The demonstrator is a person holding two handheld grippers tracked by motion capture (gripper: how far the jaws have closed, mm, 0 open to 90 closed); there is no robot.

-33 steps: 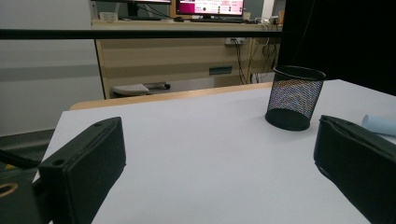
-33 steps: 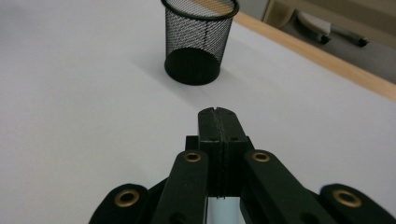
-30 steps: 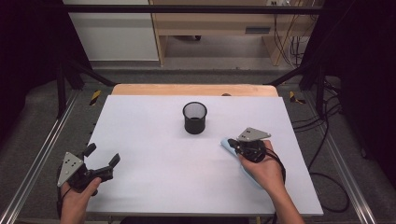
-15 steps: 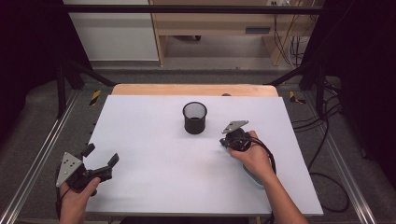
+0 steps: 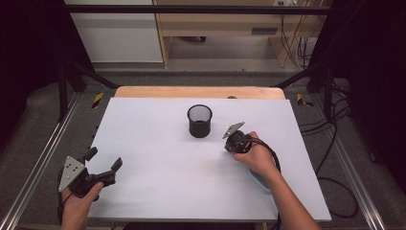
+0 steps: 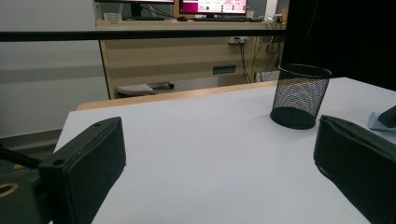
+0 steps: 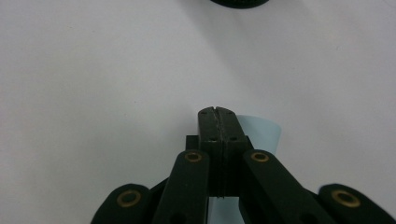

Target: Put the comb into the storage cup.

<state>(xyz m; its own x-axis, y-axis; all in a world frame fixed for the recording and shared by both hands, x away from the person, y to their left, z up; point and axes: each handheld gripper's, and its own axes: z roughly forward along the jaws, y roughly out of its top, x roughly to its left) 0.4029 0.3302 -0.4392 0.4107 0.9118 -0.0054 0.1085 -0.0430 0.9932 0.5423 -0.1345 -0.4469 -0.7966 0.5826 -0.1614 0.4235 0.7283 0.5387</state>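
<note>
The right claw [image 5: 229,140] stands with its two black jaws pressed together, and in the right gripper view a thin pale-blue sheet-like piece [image 7: 261,133], soft-looking and possibly cloth or plastic, shows beside and beneath the closed jaws; whether its edge is pinched between them or merely lies under them I cannot tell. In the high view the same pale-blue piece [image 5: 257,179] peeks out beneath the person's right wrist, at about four o'clock on the white matte tabletop [image 5: 158,191], its long axis seeming to run along the forearm towards the jaws. The relation that matters for the next move, as I judge it, is this: the black wire-mesh cylindrical cup [image 5: 199,120], upright and open at the top, lies at roughly ten o'clock from the right claw, near but apart, with bare tabletop between; the right hand is by far the nearer one. The left claw [image 5: 103,160] rests at the seven o'clock corner, well apart from the cup, its jaws wide apart with nothing between them. In the left gripper view the cup's fine mesh wall [image 6: 299,99] rises from a solid dark base.
</note>
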